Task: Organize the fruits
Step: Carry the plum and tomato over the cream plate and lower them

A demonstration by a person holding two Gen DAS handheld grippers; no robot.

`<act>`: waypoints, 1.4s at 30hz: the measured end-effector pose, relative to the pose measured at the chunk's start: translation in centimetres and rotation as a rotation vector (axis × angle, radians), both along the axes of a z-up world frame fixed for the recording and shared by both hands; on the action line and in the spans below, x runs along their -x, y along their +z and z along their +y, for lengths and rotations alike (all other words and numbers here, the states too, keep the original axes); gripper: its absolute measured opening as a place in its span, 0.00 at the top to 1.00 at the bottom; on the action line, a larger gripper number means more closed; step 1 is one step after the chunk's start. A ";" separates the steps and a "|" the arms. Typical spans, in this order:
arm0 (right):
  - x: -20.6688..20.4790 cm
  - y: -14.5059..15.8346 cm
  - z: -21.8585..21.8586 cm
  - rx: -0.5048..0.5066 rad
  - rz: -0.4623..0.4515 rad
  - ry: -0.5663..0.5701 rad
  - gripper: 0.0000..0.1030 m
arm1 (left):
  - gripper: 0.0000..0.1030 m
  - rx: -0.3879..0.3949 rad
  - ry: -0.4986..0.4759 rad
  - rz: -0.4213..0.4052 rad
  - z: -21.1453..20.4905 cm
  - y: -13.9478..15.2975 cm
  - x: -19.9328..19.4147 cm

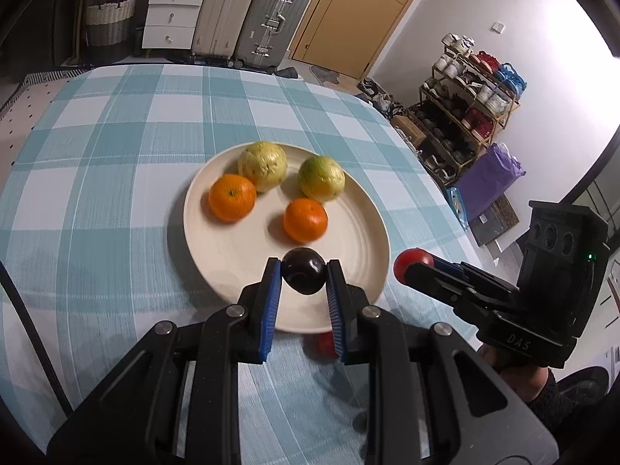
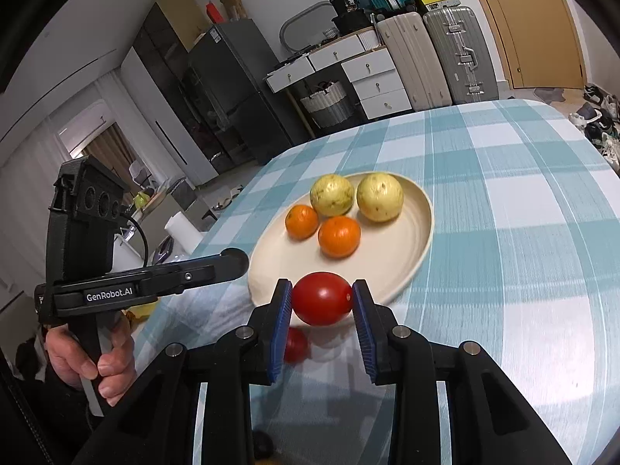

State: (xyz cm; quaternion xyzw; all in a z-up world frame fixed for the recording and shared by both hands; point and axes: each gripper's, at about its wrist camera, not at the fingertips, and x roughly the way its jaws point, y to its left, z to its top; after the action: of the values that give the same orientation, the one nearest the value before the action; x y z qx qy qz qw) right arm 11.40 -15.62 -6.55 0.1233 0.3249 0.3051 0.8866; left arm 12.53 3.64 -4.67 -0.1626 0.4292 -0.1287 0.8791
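A cream plate (image 1: pixel 348 240) (image 2: pixel 410 248) on the checked cloth holds two oranges (image 1: pixel 232 197) (image 2: pixel 339 236) and two yellow-green guavas (image 1: pixel 262 164) (image 2: pixel 379 196). My left gripper (image 1: pixel 303 271) is shut on a dark plum (image 1: pixel 303 275), held above the plate's near rim. My right gripper (image 2: pixel 321 298) is shut on a red tomato (image 2: pixel 321 298), held just short of the plate's near rim; it shows in the left wrist view (image 1: pixel 413 265). Another red tomato (image 2: pixel 295 345) (image 1: pixel 325 343) lies on the cloth below the grippers.
The table with the blue-and-white checked cloth (image 1: pixel 116 155) (image 2: pixel 523 232) drops off at the right edge in the left wrist view. Suitcases (image 1: pixel 271 19), drawers and a shoe rack (image 1: pixel 465 108) stand beyond the table.
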 end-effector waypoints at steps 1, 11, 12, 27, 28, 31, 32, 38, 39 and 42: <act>-0.4 0.1 0.1 0.000 0.000 0.000 0.69 | 0.80 -0.002 0.007 0.000 0.1 0.0 -0.4; -4.5 0.8 0.5 0.001 0.014 -0.009 0.69 | 0.80 0.004 0.018 0.009 0.7 -0.6 -5.0; -4.9 0.7 0.5 0.001 0.018 -0.012 0.69 | 0.80 0.004 0.015 0.011 0.6 -0.7 -5.4; -8.7 -1.1 0.5 0.000 0.108 -0.073 0.69 | 0.80 0.007 -0.009 0.038 -0.3 -2.4 -9.3; -8.8 -1.1 0.5 -0.001 0.107 -0.074 0.69 | 0.80 0.010 -0.008 0.044 -0.3 -2.4 -9.5; -9.0 -1.2 0.7 0.010 0.115 -0.080 0.65 | 0.78 0.029 -0.014 0.039 -0.4 -2.2 -9.6; -9.0 -1.1 0.7 0.010 0.110 -0.077 0.63 | 0.76 0.027 -0.012 0.033 -0.4 -2.0 -9.5; -8.2 -0.1 0.2 -0.009 0.055 -0.090 0.52 | 0.68 0.008 0.001 0.032 -0.3 -1.6 -8.8; -8.2 -0.1 0.1 -0.011 0.057 -0.092 0.51 | 0.68 0.005 0.004 0.033 -0.2 -1.6 -8.7; -7.8 0.0 -0.3 -0.012 0.062 -0.103 0.50 | 0.65 -0.017 0.013 0.035 -0.4 -1.4 -7.9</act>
State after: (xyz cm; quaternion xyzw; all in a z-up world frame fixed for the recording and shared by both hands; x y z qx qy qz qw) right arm 19.17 -15.97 -6.54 0.1547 0.3436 0.2570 0.8899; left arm 20.43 3.27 -6.04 -0.1603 0.4443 -0.1166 0.8736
